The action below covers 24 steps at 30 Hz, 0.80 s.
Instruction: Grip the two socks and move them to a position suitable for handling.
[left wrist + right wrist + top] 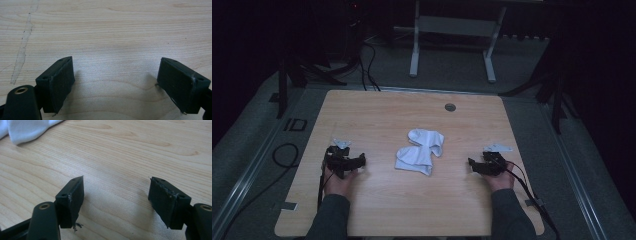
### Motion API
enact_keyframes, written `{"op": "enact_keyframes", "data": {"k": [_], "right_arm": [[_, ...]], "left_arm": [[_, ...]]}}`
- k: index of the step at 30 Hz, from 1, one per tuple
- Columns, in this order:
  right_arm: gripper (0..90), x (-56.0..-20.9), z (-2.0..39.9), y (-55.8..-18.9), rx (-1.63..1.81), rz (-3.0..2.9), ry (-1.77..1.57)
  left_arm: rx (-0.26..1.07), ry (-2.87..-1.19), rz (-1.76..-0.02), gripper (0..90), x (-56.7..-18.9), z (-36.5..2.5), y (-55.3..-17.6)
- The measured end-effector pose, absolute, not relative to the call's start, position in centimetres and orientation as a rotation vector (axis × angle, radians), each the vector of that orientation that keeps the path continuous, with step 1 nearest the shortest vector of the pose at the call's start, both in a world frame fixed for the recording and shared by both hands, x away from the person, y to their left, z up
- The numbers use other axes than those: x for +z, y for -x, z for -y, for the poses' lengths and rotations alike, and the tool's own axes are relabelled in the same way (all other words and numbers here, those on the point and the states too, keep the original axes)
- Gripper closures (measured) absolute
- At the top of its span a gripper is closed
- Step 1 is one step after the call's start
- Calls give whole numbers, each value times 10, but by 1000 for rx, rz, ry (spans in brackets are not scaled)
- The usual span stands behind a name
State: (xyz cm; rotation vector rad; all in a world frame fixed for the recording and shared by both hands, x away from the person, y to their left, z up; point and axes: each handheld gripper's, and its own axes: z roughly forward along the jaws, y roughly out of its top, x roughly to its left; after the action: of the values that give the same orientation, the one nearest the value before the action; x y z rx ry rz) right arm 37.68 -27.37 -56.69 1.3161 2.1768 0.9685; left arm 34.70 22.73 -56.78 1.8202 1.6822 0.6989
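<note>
white cloth (pixel 420 150): crumpled, long axis upper-right to lower-left | left gripper (pixel 360 161), right gripper (pixel 472 164): fingers apart, empty

White cloth (pixel 420 151), crumpled and folded over itself, lying loose at mid-frame in the high view, on bare wood.

Dark grey-green sleeves cover both forearms. Each hand holds a black gripper, the left gripper (pixel 346 161) and the right gripper (pixel 488 164), each topped by a pale grey three-cornered plate and trailing a black cable. Flat rectangular black pads (pixel 60 82) show frayed edges, with brass-ringed holes beside them.
</note>
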Motion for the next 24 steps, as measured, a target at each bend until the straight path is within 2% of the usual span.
{"op": "enact_keyframes", "data": {"k": [10,11,14,15,24], "right_arm": [[340,-566,273,-376,967,-2186,-1309],[405,-565,272,-375,965,-2192,-1304],[439,-563,271,-375,957,-2199,-1304],[478,-562,270,-374,944,-2206,-1309],[586,-550,254,-367,902,-2263,-1211]], "left_arm": [[699,-1820,-1682,143,-568,-227,-347],[699,-1820,-1682,143,-568,-227,-347],[699,-1821,-1682,143,-568,-227,-347],[699,-1820,-1682,143,-568,-227,-347],[699,-1820,-1682,144,-568,-227,-347]]}}
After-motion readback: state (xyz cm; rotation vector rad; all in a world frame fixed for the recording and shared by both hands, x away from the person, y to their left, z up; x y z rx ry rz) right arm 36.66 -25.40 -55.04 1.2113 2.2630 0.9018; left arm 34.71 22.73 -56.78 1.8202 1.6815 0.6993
